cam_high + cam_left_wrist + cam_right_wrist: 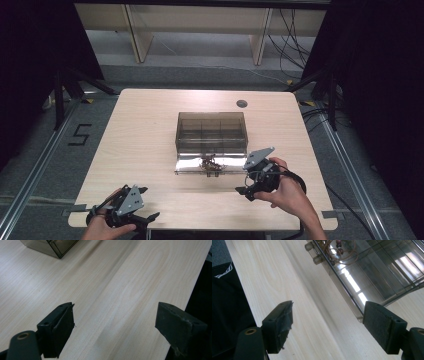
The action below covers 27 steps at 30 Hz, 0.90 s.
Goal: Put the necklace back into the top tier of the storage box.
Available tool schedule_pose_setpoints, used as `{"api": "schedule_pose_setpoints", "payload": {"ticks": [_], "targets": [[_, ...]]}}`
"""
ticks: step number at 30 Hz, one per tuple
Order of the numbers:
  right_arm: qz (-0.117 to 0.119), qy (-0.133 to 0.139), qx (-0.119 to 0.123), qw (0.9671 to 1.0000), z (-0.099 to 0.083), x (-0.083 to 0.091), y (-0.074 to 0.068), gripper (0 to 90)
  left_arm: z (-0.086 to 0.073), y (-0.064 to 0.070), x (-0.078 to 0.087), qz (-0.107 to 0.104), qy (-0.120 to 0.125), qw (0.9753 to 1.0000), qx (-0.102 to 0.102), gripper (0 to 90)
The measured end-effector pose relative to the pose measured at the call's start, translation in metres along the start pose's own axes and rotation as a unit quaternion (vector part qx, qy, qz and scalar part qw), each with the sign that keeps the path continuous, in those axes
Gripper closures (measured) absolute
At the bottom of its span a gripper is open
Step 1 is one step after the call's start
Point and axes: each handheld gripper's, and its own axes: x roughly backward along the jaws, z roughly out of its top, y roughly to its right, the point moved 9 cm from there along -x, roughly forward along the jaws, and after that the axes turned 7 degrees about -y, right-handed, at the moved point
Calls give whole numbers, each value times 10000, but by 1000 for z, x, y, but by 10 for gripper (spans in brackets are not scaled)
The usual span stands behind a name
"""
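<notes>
A smoky clear plastic organizer box (211,131) with dividers stands at the table's middle, its lid (190,166) folded down flat toward me. On the lid lies a tangle of brown cord with dark red beads (211,164), also seen in the right gripper view as cord and beads (338,247). My right gripper (243,183) is held just right of the lid's front corner, open and empty, the lid's edge (342,287) running between its jaws. My left gripper (150,207) rests near the table's front left edge, open over bare wood, with the box corner (53,247) far ahead.
The pale wooden table (145,130) has a round cable hole (242,104) at the back right. Black curtains and stands flank both sides. Cables lie on the floor at the back right, and a wooden frame stands behind the table.
</notes>
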Motion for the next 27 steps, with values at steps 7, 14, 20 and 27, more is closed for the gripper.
{"api": "schedule_pose_setpoints", "payload": {"ticks": [7, 14, 20, 27], "targets": [[-184, -1, -143, 9997, -8, 2, 4, 216, 0, 1, -1, -40, 59, 10000, 27, 151], [-88, 114, -342, 9993, -14, 3, 2, 198, 2, 0, 2, 0, 74, 10000, -24, 151], [-82, 159, -536, 9984, -18, -1, 1, 191, 2, 0, 2, 3, 70, 10000, -26, 151], [-48, 268, -634, 9976, -21, -4, -1, 191, 1, -1, 2, 30, 33, 10000, -49, 151]]}}
